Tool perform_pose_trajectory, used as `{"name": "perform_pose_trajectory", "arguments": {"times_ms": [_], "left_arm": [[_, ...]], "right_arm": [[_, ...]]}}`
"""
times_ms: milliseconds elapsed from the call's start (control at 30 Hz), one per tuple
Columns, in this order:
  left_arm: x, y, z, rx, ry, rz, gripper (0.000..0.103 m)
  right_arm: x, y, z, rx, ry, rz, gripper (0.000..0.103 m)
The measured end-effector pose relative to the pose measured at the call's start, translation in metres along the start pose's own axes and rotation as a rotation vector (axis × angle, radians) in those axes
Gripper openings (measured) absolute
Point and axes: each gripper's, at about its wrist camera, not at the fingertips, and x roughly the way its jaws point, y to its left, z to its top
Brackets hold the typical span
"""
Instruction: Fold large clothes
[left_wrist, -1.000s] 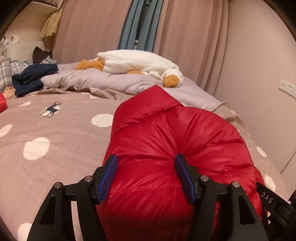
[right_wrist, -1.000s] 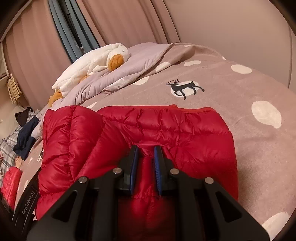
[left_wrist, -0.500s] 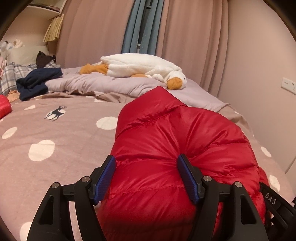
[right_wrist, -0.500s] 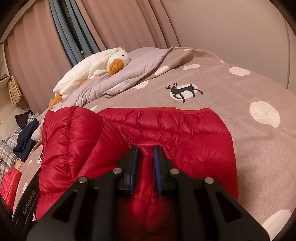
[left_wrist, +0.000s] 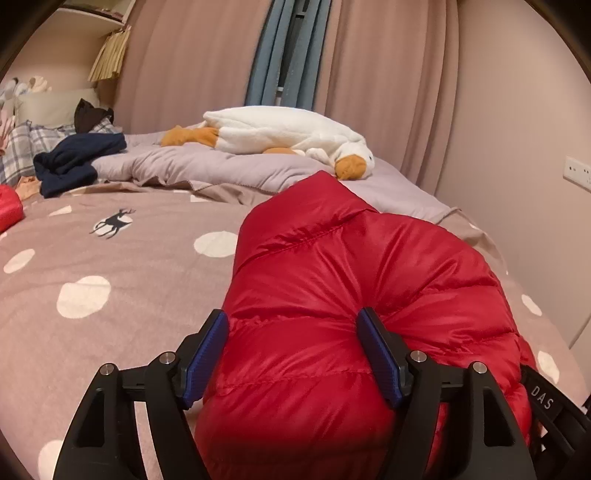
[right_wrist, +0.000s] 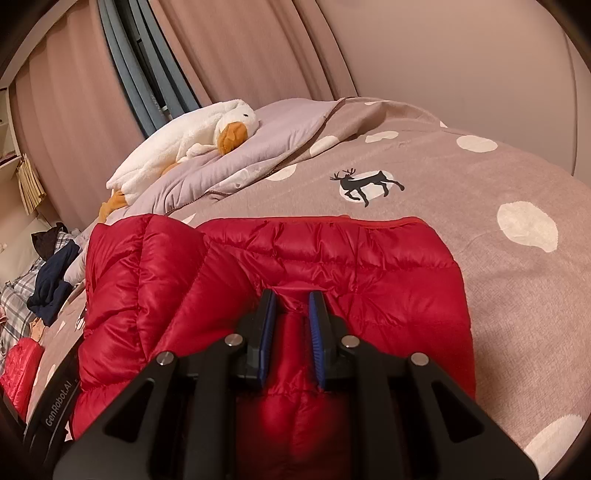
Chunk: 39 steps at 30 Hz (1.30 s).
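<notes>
A red down jacket (left_wrist: 369, 258) lies folded in a puffy bundle on the spotted brown bedspread (left_wrist: 110, 277). My left gripper (left_wrist: 291, 317) straddles a thick bulge at the bundle's near end. Its jaws are opening, while the blue pads (left_wrist: 376, 350) still dent the fabric. In the right wrist view the jacket (right_wrist: 351, 258) lies flatter, with its hem towards the deer print. There my right gripper (right_wrist: 291, 297) is shut on a narrow ridge of the jacket's fabric.
A white plush goose (left_wrist: 280, 129) lies on a lilac quilt (left_wrist: 207, 166) at the bed's far end. A navy garment (left_wrist: 74, 162) and a plaid cloth (left_wrist: 22, 147) sit far left, beside another red item (left_wrist: 7, 206). A wall with a socket (left_wrist: 576, 171) runs along the right.
The left gripper's jaws have spread a little wider around the jacket bulge. The right gripper and the jacket under it look the same.
</notes>
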Motion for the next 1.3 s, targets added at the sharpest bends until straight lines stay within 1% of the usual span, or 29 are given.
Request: {"name": "perform_pose_trajectory", "arguments": {"times_ms": [367,1300], "left_arm": [[0.0001,0.0012,-0.0003,-0.005,0.001,0.004,0.074],[0.0019,0.0049,0.0008,-0.014,0.004,-0.008,0.075]], "right_arm": [[-0.0003,-0.0004,0.0002,0.010,-0.007,0.008,0.018],[-0.0015,-0.0013,0.0014,0.014,-0.011,0.014,0.019]]}}
